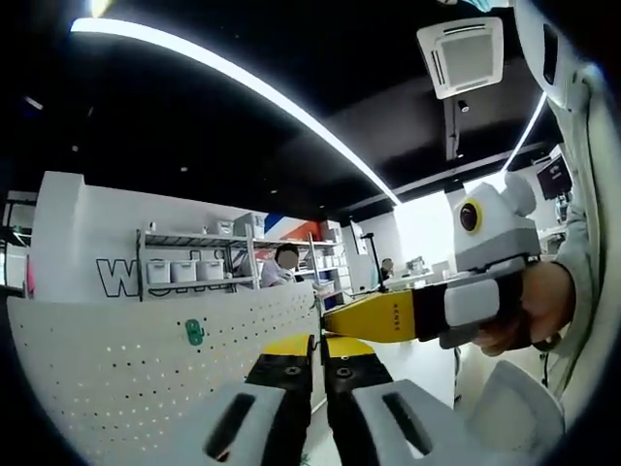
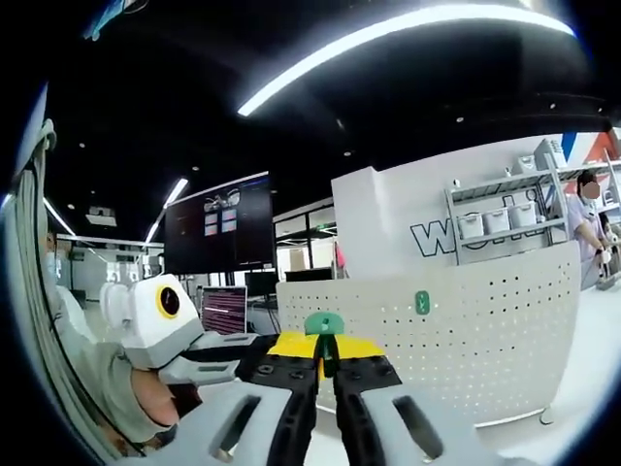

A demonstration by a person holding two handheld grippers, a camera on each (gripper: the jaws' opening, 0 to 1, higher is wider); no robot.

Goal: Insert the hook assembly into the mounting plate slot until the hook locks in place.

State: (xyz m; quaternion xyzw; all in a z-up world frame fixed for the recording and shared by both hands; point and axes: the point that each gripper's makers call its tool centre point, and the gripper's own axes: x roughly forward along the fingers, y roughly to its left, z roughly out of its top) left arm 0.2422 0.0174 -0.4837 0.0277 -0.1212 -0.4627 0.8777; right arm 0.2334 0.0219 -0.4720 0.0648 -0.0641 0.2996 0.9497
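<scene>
The white perforated mounting plate (image 1: pixel 146 369) stands upright, with a small green hook (image 1: pixel 195 332) fixed on its face. My left gripper (image 1: pixel 318 348) is shut, and I see nothing between its yellow-tipped jaws. The right gripper (image 1: pixel 335 320) reaches in from the right, held by a hand (image 1: pixel 529 311), and its yellow jaws meet my left tips. In the right gripper view, my right gripper (image 2: pixel 323 348) is shut on a green hook assembly (image 2: pixel 324 324), whose rounded top pokes above the tips. The plate (image 2: pixel 475 340) stands behind it with the fixed green hook (image 2: pixel 422 302).
A metal shelf with white bins (image 1: pixel 189 267) stands behind the plate, and a person (image 1: pixel 284 264) is beside it. A dark wall screen (image 2: pixel 218 225) and a laptop (image 2: pixel 224 309) sit at the back left. The white tabletop (image 2: pixel 582 388) stretches right of the plate.
</scene>
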